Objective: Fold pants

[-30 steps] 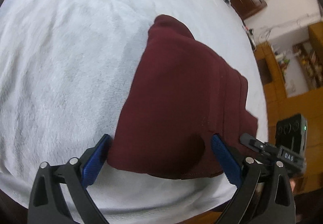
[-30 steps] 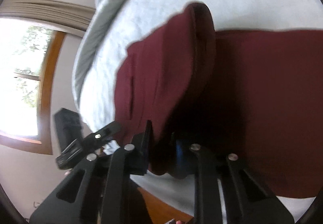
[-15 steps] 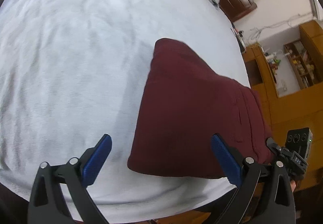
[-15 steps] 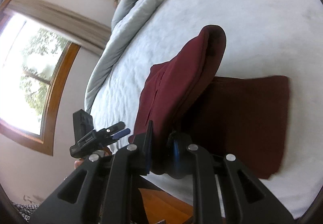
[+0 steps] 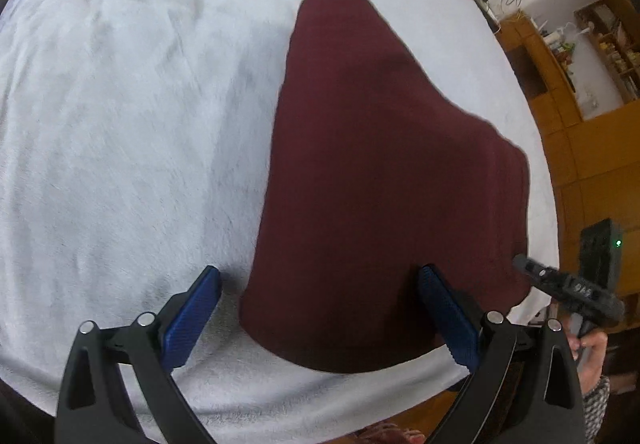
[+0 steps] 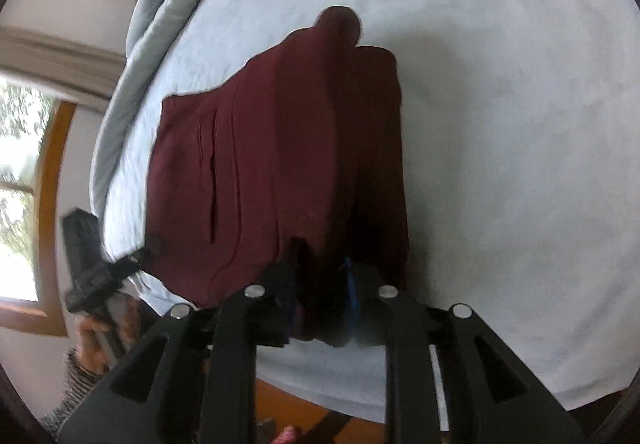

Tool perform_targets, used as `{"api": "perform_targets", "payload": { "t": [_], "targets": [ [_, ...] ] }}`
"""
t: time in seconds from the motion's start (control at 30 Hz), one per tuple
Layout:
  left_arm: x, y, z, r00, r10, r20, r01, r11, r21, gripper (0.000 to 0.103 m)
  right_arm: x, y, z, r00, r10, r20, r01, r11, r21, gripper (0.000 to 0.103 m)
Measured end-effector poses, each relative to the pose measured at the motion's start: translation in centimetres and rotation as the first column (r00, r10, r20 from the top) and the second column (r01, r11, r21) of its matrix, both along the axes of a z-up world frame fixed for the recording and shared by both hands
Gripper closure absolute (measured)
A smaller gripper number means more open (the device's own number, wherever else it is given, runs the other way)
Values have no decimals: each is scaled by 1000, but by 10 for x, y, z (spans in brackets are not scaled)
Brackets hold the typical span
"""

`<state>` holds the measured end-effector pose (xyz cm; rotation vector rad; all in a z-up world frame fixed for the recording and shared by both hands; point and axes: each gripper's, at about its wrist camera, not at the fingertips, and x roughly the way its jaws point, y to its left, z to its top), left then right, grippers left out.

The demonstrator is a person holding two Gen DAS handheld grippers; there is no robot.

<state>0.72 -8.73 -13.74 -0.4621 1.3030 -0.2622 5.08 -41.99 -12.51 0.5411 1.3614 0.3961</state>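
Observation:
The maroon pants [image 5: 384,172] lie folded on the white blanket [image 5: 132,116] near the bed's front edge. My left gripper [image 5: 320,308] is open, blue pads apart, hovering just above the near edge of the pants and holding nothing. My right gripper [image 6: 320,284] is shut on a fold of the pants [image 6: 280,148] and holds that layer raised over the lower layer. The other hand's gripper shows at the right of the left wrist view [image 5: 568,288] and at the left of the right wrist view [image 6: 100,268].
A rumpled grey duvet [image 6: 168,0] lies along the far side of the bed. Wooden cabinets and shelves [image 5: 592,92] stand beyond the bed's right side. A window [image 6: 20,172] is at the left. The wooden floor [image 6: 288,400] shows below the bed edge.
My right gripper has carried the held fold across, so the raised layer now covers most of the lower layer. My left gripper stayed open and moved closer over the pants.

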Motion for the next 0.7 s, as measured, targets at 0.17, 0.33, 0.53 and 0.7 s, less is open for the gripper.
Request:
{"api": "perform_targets", "payload": {
  "t": [0.17, 0.33, 0.53, 0.7],
  "targets": [
    [4, 3, 7, 1000, 25, -3, -25, 998, -58, 4, 3, -2, 30, 996, 30, 79, -27, 999, -36, 49],
    [4, 14, 20, 998, 53, 28, -50, 996, -79, 4, 44, -17, 47, 989, 1, 146, 7, 999, -48, 40],
    [6, 16, 19, 998, 53, 30, -50, 996, -80, 4, 102, -14, 17, 998, -9, 69, 11, 999, -30, 45],
    [4, 12, 13, 999, 50, 14, -48, 996, -77, 4, 118, -5, 8, 999, 16, 41, -16, 1000, 15, 86]
  ]
}}
